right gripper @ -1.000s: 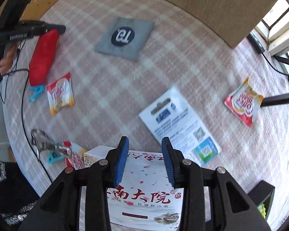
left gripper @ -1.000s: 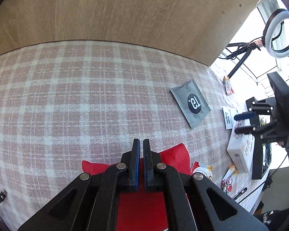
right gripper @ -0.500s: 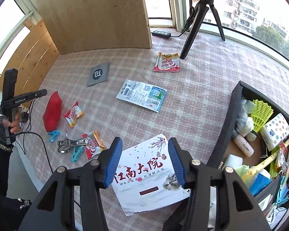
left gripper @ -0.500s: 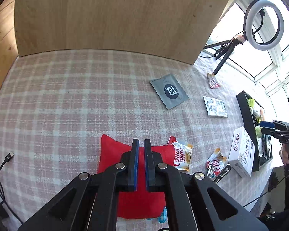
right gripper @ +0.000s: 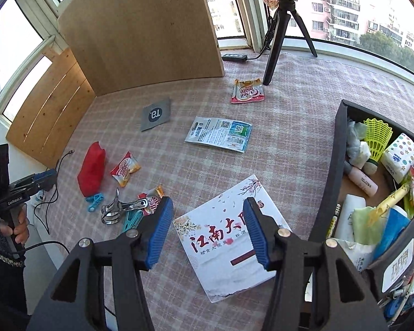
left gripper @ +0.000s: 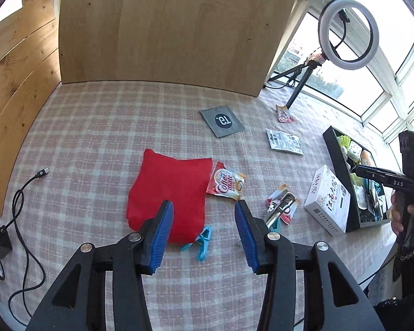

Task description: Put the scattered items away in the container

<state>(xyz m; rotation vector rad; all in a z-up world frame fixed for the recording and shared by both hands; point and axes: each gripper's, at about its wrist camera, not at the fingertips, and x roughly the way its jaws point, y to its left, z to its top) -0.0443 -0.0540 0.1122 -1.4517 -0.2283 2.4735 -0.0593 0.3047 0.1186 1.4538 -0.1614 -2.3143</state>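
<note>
Left claw: its blue pads are spreading apart, nothing between them; it hangs over the red pouch.
Right claw: open, empty, above the white box.
Container: the black bin at the right, already very full.
Surface: packets, clips and cards lie spread out.
Risk: the big box may not fit and could push things out.
Risk: the soft pouch could slip from a weak pinch.
</note>
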